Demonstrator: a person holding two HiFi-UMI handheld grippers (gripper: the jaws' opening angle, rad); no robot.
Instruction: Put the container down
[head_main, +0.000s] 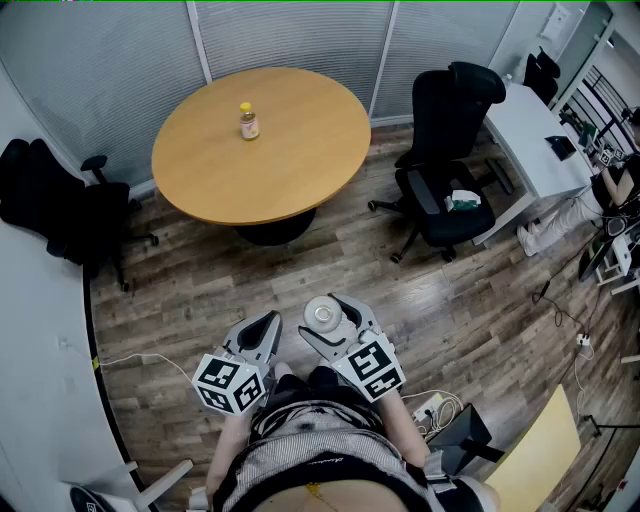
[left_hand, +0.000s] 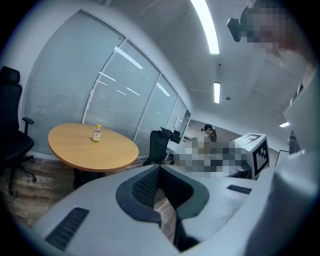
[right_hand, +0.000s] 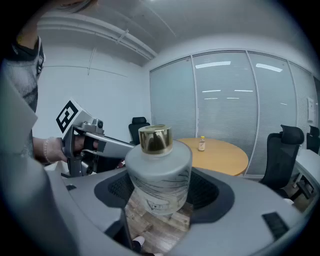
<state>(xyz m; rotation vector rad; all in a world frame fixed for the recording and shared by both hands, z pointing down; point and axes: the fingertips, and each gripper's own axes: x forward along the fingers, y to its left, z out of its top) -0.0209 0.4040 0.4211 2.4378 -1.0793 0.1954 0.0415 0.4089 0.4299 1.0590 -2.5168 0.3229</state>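
Observation:
The container (right_hand: 159, 175) is a squat frosted-glass bottle with a gold cap; in the head view the container (head_main: 322, 314) shows from above, held in the air over the wooden floor. My right gripper (right_hand: 160, 187) is shut on it, pads pressing its two sides, low in front of the person's body (head_main: 328, 324). Left of it, my left gripper (head_main: 257, 338) has its jaws together with nothing between them, and it points toward the round table (left_hand: 160, 172).
A round wooden table (head_main: 260, 150) stands ahead with a small yellow-capped bottle (head_main: 248, 121) on it. Black office chairs flank it at the right (head_main: 445, 150) and left (head_main: 55, 205). A white desk (head_main: 530, 135) is far right; cables and a power strip (head_main: 430, 405) lie near the person's feet.

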